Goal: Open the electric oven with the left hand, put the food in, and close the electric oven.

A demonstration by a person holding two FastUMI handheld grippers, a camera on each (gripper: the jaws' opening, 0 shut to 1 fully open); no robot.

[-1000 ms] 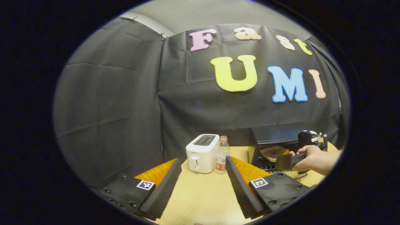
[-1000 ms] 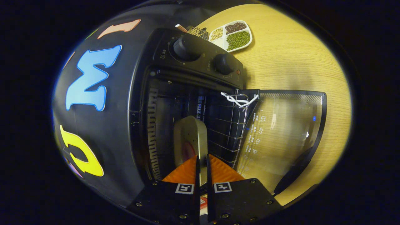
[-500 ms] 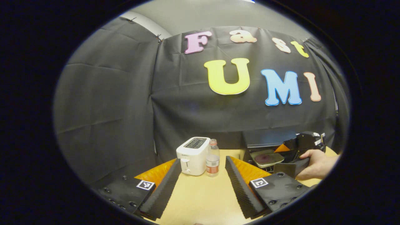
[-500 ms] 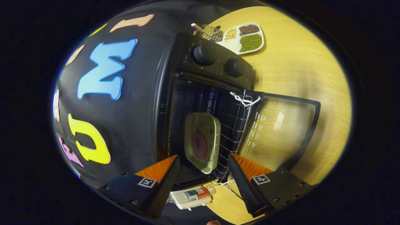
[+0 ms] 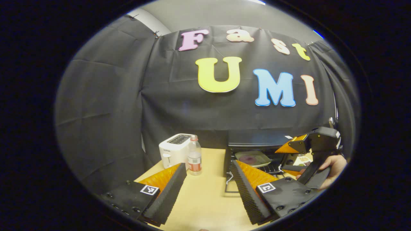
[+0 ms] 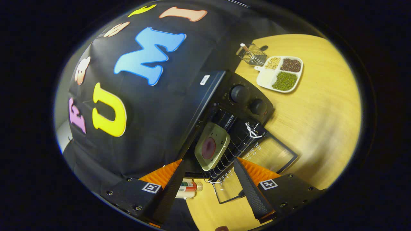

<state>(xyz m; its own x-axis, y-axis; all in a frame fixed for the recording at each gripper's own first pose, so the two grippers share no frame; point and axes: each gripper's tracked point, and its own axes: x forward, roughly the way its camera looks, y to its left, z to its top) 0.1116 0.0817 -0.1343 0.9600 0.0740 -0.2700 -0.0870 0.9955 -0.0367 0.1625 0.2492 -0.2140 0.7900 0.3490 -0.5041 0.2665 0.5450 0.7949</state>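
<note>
Oven (image 6: 244,99) duty looks two-thirds finished, judging by how things lie: the small black electric oven stands on the wooden table (image 6: 318,109) against the booth's cloth wall, its glass door (image 6: 266,157) folded fully down toward the table, and the food, a pale squarish plate (image 6: 212,146) with a dark reddish round piece in its middle, rests on the wire rack (image 6: 239,144) inside the cavity, with nothing gripping it. In the right gripper view the right gripper (image 6: 208,179) sits back from the oven mouth, its fingers spread wide and empty, the plate showing between them but well beyond their tips. From the left gripper view the same plate (image 5: 252,158) can be seen inside the open oven (image 5: 257,144), with the right gripper (image 5: 308,146) and the hand holding it (image 5: 330,170) just beside the oven's front. The left gripper (image 5: 208,183) hovers over bare tabletop, fingers wide apart and holding nothing, off to the side of the oven, with a white toaster (image 5: 175,150) and a small clear bottle (image 5: 194,155) standing side by side farther back. So opening and loading appear done; what remains is lifting the lowered door back up until it shuts. A divided dish of beans (image 6: 282,75) and a little wire basket (image 6: 252,54) sit beyond the oven, apart from the work.
</note>
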